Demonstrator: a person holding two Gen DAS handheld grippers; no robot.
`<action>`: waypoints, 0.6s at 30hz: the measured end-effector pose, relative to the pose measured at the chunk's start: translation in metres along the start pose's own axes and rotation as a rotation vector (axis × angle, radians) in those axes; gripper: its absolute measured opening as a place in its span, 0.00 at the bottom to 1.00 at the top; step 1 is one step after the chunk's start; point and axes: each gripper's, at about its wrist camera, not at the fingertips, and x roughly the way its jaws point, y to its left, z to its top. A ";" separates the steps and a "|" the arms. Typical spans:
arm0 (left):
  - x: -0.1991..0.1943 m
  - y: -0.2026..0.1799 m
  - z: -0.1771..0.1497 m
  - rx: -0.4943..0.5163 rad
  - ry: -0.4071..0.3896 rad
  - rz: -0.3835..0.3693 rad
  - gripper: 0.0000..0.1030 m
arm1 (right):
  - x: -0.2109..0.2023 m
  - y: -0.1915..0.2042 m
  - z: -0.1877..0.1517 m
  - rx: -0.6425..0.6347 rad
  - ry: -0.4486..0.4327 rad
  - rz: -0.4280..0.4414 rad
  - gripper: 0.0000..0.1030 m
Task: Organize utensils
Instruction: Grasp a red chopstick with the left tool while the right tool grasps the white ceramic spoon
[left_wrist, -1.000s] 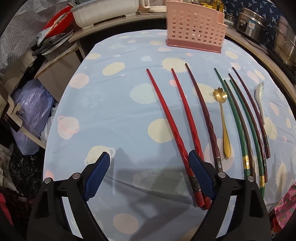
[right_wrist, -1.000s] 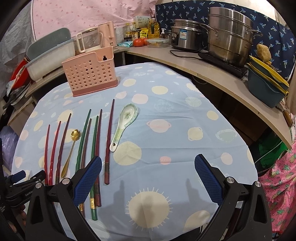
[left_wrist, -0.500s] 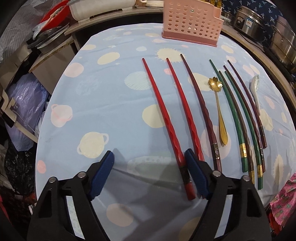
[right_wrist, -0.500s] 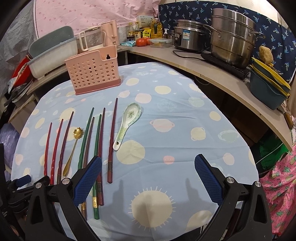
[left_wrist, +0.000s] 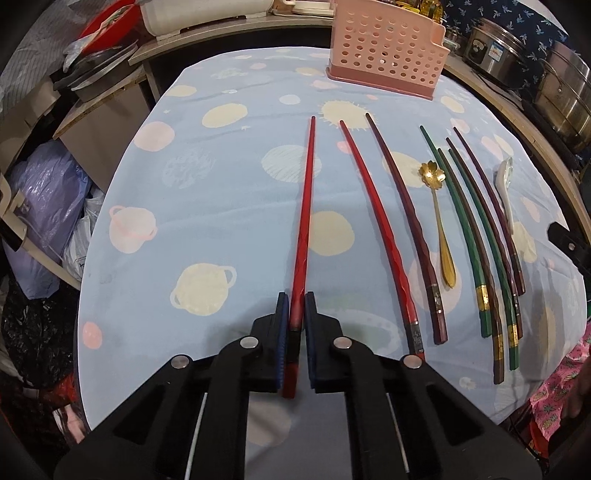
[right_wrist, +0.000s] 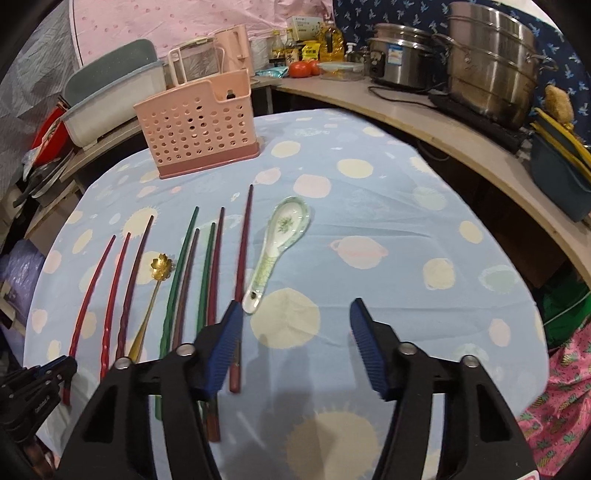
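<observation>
L gripper fingers pinched on red chopstick near butt end; R gripper fingers spread, empty. Risk: long overhang, pivot/slip if lifted.

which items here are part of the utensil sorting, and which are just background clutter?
Job items:
- red chopstick, clamped in the left gripper
- other chopsticks
- gold spoon
- ceramic spoon
- pink basket
- right gripper, open

Lying about:
- steel pots
- tomatoes
- bottles
- pink jug
</observation>
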 end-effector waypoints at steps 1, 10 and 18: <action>0.001 0.000 0.001 0.000 0.000 0.000 0.07 | 0.006 0.002 0.003 0.002 0.008 0.010 0.45; 0.007 -0.003 0.011 0.000 -0.004 -0.002 0.07 | 0.042 0.017 0.020 -0.006 0.049 0.037 0.26; 0.008 -0.004 0.012 0.003 -0.011 0.004 0.07 | 0.058 0.010 0.010 0.002 0.095 0.037 0.15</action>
